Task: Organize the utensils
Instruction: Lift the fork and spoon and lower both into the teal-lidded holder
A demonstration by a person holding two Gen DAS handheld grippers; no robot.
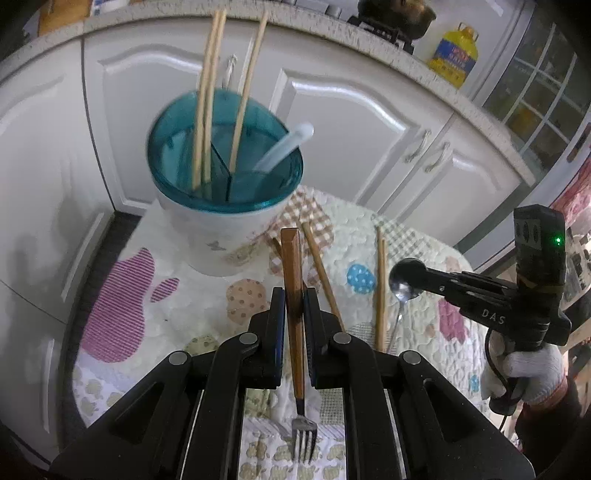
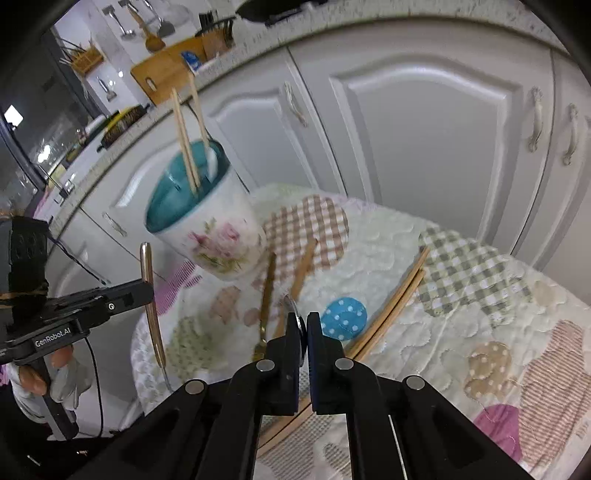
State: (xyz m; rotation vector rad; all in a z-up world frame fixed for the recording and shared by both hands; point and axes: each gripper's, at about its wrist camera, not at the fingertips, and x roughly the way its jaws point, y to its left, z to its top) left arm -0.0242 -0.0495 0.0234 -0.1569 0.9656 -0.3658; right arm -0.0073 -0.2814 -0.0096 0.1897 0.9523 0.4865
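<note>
Jaws of the left gripper [image 1: 294, 295] clamp a wooden-handled fork [image 1: 295, 306]; the right gripper [image 2: 303, 326] pinches a spoon [image 1: 404, 282] by its bowl. Beyond, the holder [image 1: 225, 170] has three chopsticks and a white spoon; several chopsticks [image 2: 388, 317] lie unsorted on the quilted cloth [image 2: 461, 332].

A home kitchen: white panelled cabinet doors [image 2: 424, 147] under a speckled counter [image 1: 369, 33], a yellow oil bottle [image 1: 456, 55], a wooden cutting board [image 2: 166, 75], hanging ladles [image 2: 118, 22] and a knife block [image 2: 218, 37].
</note>
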